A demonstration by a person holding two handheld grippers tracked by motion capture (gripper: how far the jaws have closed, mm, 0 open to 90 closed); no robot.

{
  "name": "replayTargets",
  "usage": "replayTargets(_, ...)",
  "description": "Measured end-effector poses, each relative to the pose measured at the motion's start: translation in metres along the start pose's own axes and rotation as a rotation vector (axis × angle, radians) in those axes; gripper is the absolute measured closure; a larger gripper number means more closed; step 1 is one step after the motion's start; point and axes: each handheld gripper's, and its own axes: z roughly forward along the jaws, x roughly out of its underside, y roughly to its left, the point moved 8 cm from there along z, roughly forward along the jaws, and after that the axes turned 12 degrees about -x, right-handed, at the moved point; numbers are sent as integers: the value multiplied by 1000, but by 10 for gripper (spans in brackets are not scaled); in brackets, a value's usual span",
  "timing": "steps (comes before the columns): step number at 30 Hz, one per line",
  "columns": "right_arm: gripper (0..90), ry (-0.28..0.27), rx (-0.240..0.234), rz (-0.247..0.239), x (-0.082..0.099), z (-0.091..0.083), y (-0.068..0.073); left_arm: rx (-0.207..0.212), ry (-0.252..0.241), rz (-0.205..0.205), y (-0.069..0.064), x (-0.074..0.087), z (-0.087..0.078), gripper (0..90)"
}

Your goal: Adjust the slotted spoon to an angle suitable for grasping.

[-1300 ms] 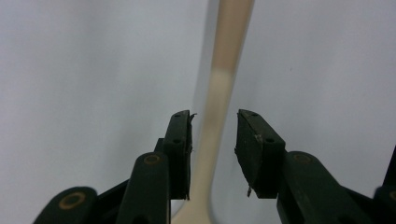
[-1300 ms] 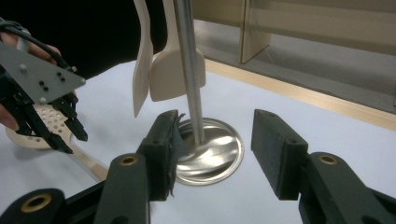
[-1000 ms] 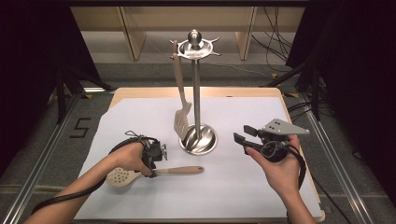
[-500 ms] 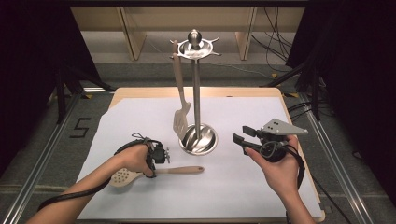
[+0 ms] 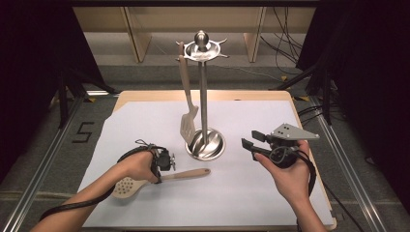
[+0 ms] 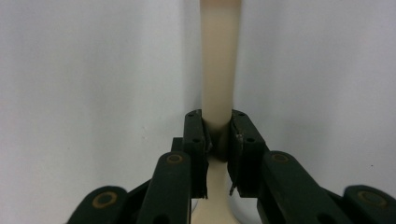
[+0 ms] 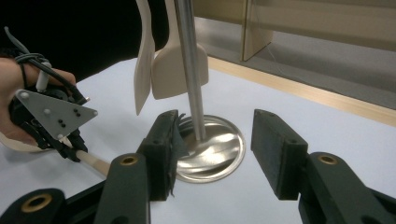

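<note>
Your utensil stand sits at the middle of the bench, a steel pole rising from a shiny round dish-shaped base. From its top ring hangs one pale slotted turner, its blade low beside the pole, just above the base; in the right gripper view two pale blades show side by side there, and you cannot tell from that view whether they are one piece.

The thing you are working on is the wooden spoon, lying flat on the white sheet at the near left, well apart from the stand. Its round bowl, pierced with small holes, points left under your wrist; its straight, light, smooth handle points right toward the stand's base.

Your left tool has just been closing, and it is now clamped on the spoon's handle: in the left gripper view the pads press on both sides of the pale shaft.

Your right tool is held above the bench at the near right, jaws wide apart with nothing between them, aimed at the stand's base.
</note>
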Motion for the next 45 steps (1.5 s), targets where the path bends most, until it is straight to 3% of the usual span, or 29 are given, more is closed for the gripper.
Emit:
replayTargets(3, 527, 2, 2, -5, 0, 0, -1, -6, -23, -7, -1, 1, -1, 782)
replayTargets(5, 527, 3, 4, -3, 0, 1, -1, -30, -65, -7, -1, 2, -6, 782)
replayTargets(9, 526, 16, 10, -22, 1, 0, -2, -37, -145, -14, -2, -3, -14, 781)
replayTargets(10, 526, 14, 6, -22, 0, 0, -1, -37, -145, -14, -2, -3, -14, 782)
replayTargets(11, 527, 17, 12, -24, 0, 0, -1, -39, -183, -24, -3, -5, -19, 782)
replayTargets(12, 527, 17, 12, -24, 0, 0, -1, -39, -183, -24, -3, -5, -19, 782)
replayTargets(15, 526, 11, 8, -21, 0, 0, -1, -60, -279, -59, -4, -13, -31, 781)
replayTargets(18, 526, 12, 8, -22, 0, 0, -1, -49, -310, -89, -5, -15, -37, 782)
replayTargets(19, 526, 11, 6, -19, 0, 0, -1, -48, -380, -139, -5, -21, -43, 782)
replayTargets(20, 526, 11, 6, -20, 0, 0, -1, -55, -401, -146, -5, -22, -46, 781)
replayTargets(21, 526, 9, 5, -19, 0, 0, -1, -56, -440, -179, -6, -26, -48, 781)
replayTargets(24, 526, 9, 8, -5, 0, 0, 1, -65, -484, -204, -8, -30, -54, 782)
replayTargets(25, 526, 6, 7, -4, 0, 1, 1, -71, -536, -240, -10, -36, -61, 781)
replayTargets(26, 526, 6, 5, -18, 0, 1, 0, -75, -549, -242, -10, -37, -64, 782)
replayTargets(28, 526, -2, 19, -37, -1, 1, -1, -75, -609, -308, -10, -43, -71, 782)
replayTargets(30, 526, -3, 11, -29, -1, 2, 0, -79, -607, -292, -9, -43, -74, 782)
replayTargets(31, 525, 7, 1, -27, 0, 2, 2, -78, -673, -364, -11, -50, -79, 782)
replayTargets(32, 525, 7, 1, -27, 0, 2, 2, -78, -673, -364, -11, -50, -79, 782)
replayTargets(35, 526, 12, -5, -8, 1, 4, 7, -80, -723, -430, -11, -58, -87, 782)
replayTargets(36, 526, 12, -5, -8, 1, 4, 7, -80, -723, -430, -11, -58, -87, 782)
replayTargets(40, 527, 6, -30, -25, 0, 8, 11, -72, -807, -520, -11, -69, -98, 782)
replayTargets(42, 527, -7, -45, -15, -1, 10, 15, -70, -816, -530, -11, -71, -100, 782)
replayTargets(43, 529, -7, -61, -38, -1, 14, 19, -81, -845, -544, -10, -76, -103, 782)
replayTargets(44, 531, -12, -74, -12, -1, 16, 23, -91, -843, -545, -10, -77, -104, 782)
replayTargets(45, 533, -5, -82, -18, 0, 17, 26, -99, -845, -548, -10, -78, -105, 782)
